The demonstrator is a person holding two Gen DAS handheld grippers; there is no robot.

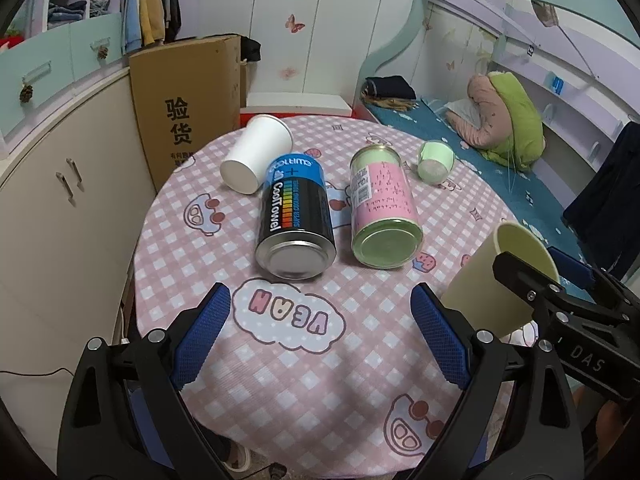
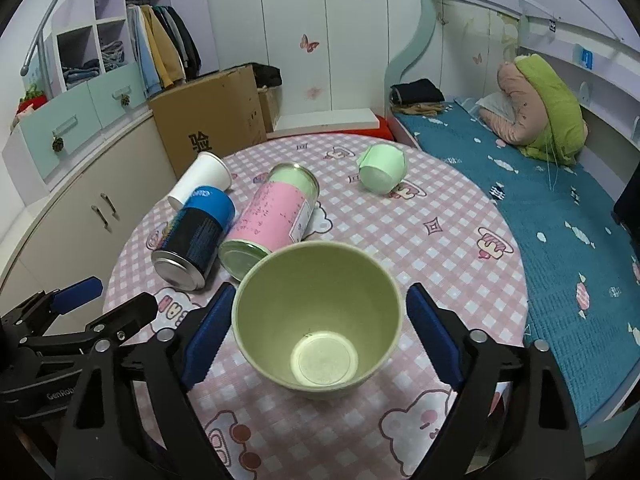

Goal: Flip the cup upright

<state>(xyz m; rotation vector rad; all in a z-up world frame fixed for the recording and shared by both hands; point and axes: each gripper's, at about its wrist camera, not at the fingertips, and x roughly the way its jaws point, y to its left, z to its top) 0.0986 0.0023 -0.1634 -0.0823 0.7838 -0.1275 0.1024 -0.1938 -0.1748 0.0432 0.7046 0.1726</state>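
Yellow-green cup (image 2: 318, 320) — mouth up, tilted, sits between the blue pads of the right hand-held gripper (image 2: 316, 334), jaws wide, no visible contact; near the pink can (image 2: 272, 220) on the table (image 2: 440, 240); left hand-held gripper (image 1: 320, 336) wide, empty; advice — settle base flat before withdrawing.

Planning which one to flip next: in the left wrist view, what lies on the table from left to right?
white cup → blue-and-black can → pink-and-green can → small green cup → yellow-green cup, between the right gripper's fingers.
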